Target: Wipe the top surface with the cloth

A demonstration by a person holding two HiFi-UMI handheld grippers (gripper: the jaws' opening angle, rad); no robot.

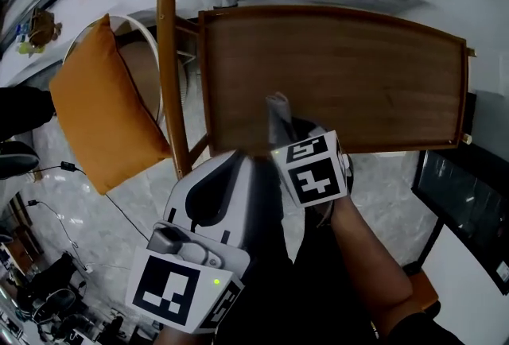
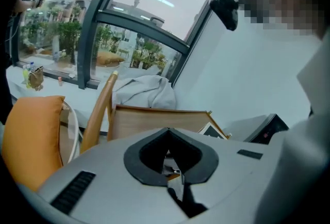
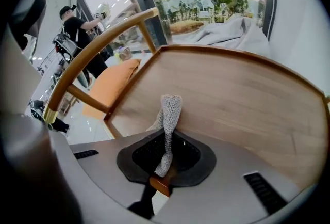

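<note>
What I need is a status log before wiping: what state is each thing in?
Brown wooden tabletop: bare.
Right gripper: shut on grey knitted cloth.
Cloth: standing upright from the jaws, over the tabletop's near edge.
Left gripper: shut, empty, off the table.
Orange square cushion: propped on edge in wooden chair.

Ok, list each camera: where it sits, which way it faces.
Head view: on the head, facing steeply down on the table top; left gripper and right gripper show.
Left gripper view: on the left gripper, facing the windows; its shut fingers show.
Right gripper view: on the right gripper, facing across the table top; fingers pinch the cloth.
Shared by all: the orange cushion.
</note>
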